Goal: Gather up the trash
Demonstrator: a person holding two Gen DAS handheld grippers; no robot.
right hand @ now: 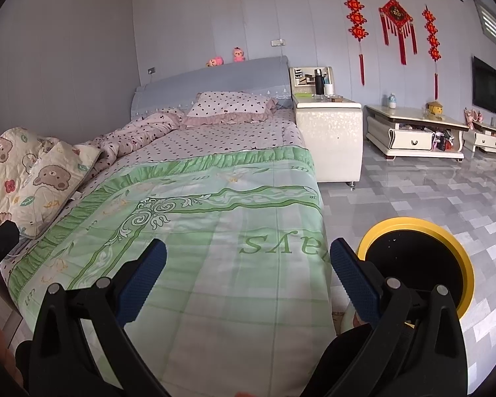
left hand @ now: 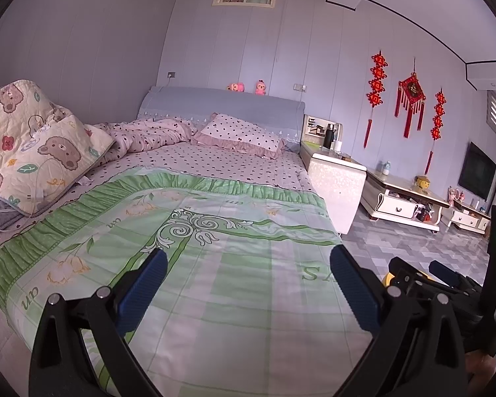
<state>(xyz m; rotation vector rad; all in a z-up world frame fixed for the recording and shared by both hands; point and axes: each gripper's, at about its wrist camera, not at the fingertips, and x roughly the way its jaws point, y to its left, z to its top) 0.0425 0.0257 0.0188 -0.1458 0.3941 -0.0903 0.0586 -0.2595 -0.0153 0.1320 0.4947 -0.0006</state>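
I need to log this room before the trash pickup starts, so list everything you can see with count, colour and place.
Trash bin: one, yellow rim, black inside, floor right of bed.
Bed: one, green and white cover.
Polka-dot pillow: one, pink, by headboard.
Bear quilt: one, cream, bed's left side.
Plush toys: pink, on headboard; count unclear.
Nightstand: one, white, right of bed.
Knot hangings: three, red, wall.
TV: one, black, far right.
Left gripper: blue pads, open, over bed.
Right gripper: blue pads, open, empty.

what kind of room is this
Most likely a bedroom doubling as a living room in a home. A made bed with a polka-dot pillow fills the view, a bedside cabinet stands beside it, and a wall-mounted TV hangs above low cabinets.
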